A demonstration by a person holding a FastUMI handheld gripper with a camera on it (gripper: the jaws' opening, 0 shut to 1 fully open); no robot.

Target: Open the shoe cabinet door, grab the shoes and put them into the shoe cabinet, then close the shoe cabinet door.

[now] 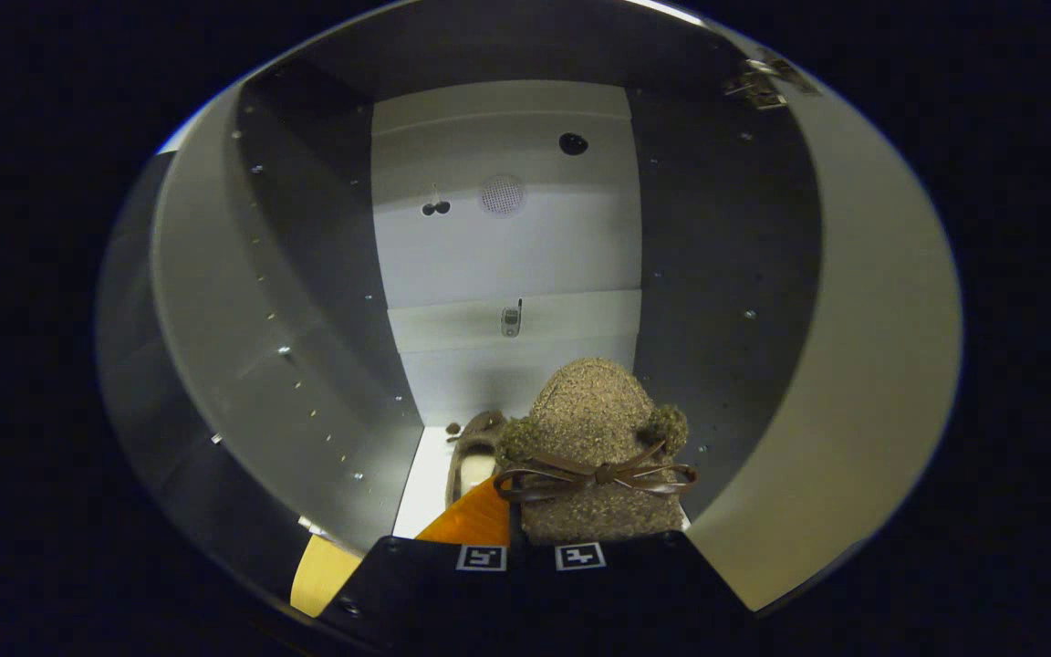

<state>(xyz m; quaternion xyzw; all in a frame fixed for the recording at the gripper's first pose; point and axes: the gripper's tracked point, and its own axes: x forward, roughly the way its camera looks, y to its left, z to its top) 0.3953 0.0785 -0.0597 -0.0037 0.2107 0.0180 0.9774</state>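
The shoe cabinet [507, 255] is open and seen from its mouth: smooth dark side walls with rows of small peg holes and metal studs, a pale flat back panel with a round vent and a few holes, and a white floor. A pale shelf edge crosses the back wall partway up. A metal hinge [763, 82] sits on the upper right wall, beside the pale door edge that curves down the right side.

The shoe [594, 438] is a rounded, fuzzy brown slipper with a nubbly knit-like surface, two small pompoms and a thin dark leather bow [594, 476] across its top. It sits just ahead of the fingers, inside the cabinet's mouth above the floor. A second shoe [475, 456] lies on the floor, just left and behind.

The gripper [530, 555] has its fingers nearly together, closed on the slipper's near end. Open room lies behind and above the slipper; the right wall is close.
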